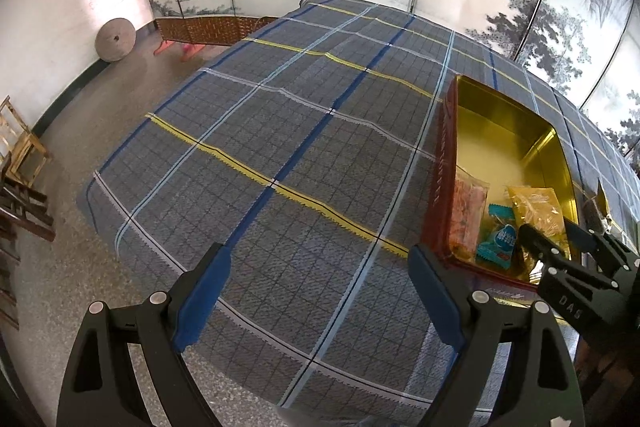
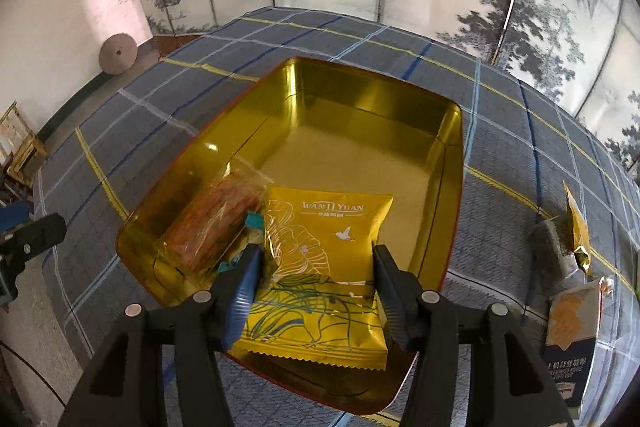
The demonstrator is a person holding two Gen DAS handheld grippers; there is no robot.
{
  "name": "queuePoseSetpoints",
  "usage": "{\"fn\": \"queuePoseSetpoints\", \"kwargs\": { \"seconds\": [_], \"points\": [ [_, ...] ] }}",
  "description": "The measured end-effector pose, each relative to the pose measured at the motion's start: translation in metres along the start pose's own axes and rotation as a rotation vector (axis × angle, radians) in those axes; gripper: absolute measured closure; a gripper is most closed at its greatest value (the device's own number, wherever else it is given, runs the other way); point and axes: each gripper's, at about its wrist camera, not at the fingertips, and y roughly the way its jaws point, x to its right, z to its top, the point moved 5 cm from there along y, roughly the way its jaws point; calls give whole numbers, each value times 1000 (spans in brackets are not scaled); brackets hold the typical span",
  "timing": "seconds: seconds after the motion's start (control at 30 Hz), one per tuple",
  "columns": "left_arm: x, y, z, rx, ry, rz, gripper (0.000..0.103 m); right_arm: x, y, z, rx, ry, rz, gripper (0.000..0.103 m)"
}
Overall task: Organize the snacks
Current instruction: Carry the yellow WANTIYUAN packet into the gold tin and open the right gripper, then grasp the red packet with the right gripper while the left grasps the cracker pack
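Snack packet [image 2: 320, 267] hides the teal wrapper [image 2: 254, 223]; right jaws bracket it, grip unclear; left agape.

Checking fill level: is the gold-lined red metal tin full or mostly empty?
Mostly empty. The tin holds only three snack packets at its near end; the far gold floor is bare.

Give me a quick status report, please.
Left hand-held gripper open, empty. Right hand-held gripper around gold packet over tin. Nothing blocking.
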Motion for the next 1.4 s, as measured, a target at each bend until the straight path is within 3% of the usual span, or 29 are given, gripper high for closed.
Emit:
{"fn": "queuePoseSetpoints", "kwargs": {
  "seconds": [0.23,0.4,0.63,0.77,0.93,1.13,1.4],
  "points": [
    [10,-4,-2,6,18,-8,15,1,-22,1,53,-8,29,37],
    [25,-9,0,16,36,-25,15,34,-56,3,124,49,8,37],
    [58,-21,2,37,100,-58,15,140,-85,-15,150,201,-122,37],
    [76,-24,3,41,131,-70,15,210,-89,-40,119,307,-220,37],
    [105,-27,2,40,177,-90,15,259,-79,-75,47,398,-247,37],
    [144,-33,-4,37,249,-113,15,271,-59,-100,1,442,-194,37],
    [188,-33,-18,15,330,-143,15,259,-45,-104,7,431,-132,37]
  ]
}}
